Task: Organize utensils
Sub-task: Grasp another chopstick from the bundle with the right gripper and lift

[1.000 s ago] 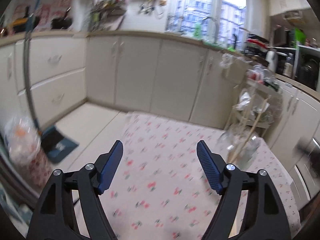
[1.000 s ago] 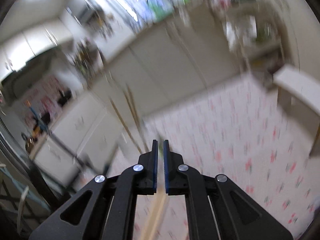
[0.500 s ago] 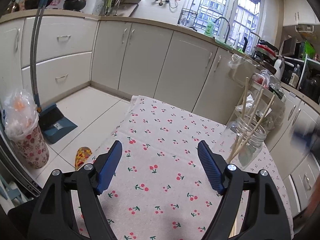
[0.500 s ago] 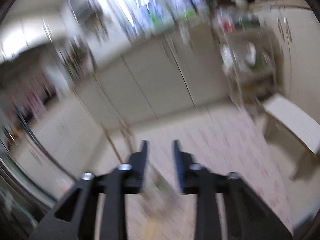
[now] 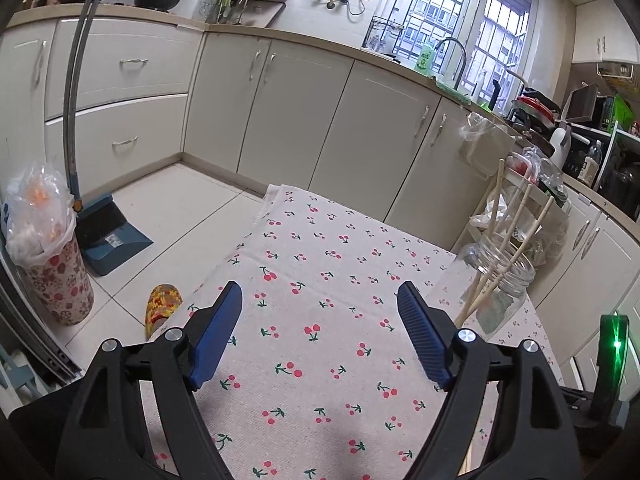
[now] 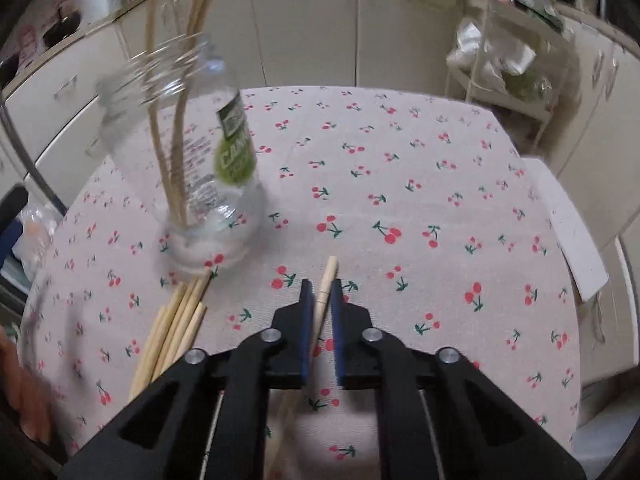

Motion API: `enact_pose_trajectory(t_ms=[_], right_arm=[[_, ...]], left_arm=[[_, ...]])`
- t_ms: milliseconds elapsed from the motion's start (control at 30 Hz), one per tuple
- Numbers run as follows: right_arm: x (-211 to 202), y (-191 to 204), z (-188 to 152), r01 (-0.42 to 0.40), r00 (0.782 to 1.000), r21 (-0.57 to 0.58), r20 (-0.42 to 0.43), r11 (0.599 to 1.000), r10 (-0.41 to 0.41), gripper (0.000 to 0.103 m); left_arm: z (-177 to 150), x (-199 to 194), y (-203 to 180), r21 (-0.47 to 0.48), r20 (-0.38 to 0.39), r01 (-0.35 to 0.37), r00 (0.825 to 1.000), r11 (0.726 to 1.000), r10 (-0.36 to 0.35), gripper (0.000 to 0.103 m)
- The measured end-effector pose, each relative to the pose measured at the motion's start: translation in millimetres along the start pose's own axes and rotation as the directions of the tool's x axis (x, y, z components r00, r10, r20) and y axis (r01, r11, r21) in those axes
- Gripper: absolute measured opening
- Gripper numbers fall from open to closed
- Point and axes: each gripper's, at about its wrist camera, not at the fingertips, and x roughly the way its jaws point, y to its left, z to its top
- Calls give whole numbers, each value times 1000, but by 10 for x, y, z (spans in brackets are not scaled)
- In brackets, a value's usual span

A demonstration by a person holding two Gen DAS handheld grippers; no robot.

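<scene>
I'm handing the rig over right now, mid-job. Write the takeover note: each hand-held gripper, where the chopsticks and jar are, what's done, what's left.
Right hand-held gripper: shut on one chopstick, pointing steeply down over the cherry tablecloth.
Left hand-held gripper: open and empty, above the cloth, with the jar to its right.
Glass jar: upright on the cloth, a little ahead and left of the right hand-held gripper, with several chopsticks standing in it.
Loose pile: a handful of chopsticks lying flat at the jar's base, near side.
Done: some chopsticks are in the jar.
Left: put the held one in, then clear the pile.
</scene>
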Motion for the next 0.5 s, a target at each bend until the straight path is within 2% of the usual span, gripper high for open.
enact_pose_trajectory(t_ms=[67,100,167,233,300,333,367,400,467,500], right_arm=[[-63,-67,13,-40,999,49,24,998,39,6],[-137,-144,57,-95,994,100,54,990,90,6],[-314,-215,177,-164,981,164,132,973,143,6],[-612,-302,359,-279,933,206,289,938,214,6],[-901,-331,511,-347,869,204,436,915,232,6],[-1061,-337,607,-386,821,200,518,900,238,6],[-1165,-333,675,-405,787,197,572,893,231,6],[-1271,-321,763,-427,742,190,632,884,223,6],[-1342,-292,892,-447,695,189,689,874,206,6],[-1347,-282,938,-452,678,190,708,871,198,6]], left_arm=[[2,17,22,-11,-7,2,1000,1000,-2,77],[1,23,32,-17,-9,2,1000,1000,-2,77],[1,27,56,-27,-8,2,1000,1000,-2,78],[-1,40,63,-31,-12,0,1000,1000,-1,78],[-3,45,61,-30,-14,0,1000,1000,0,78],[-4,45,58,-31,-12,-1,1000,1000,0,78],[-3,50,59,-32,-12,0,1000,999,0,79],[-1,54,62,-34,-14,0,1000,999,-1,79],[-6,61,83,-41,-16,0,1000,999,0,79],[-7,67,91,-46,-16,1,1000,999,-1,79]])
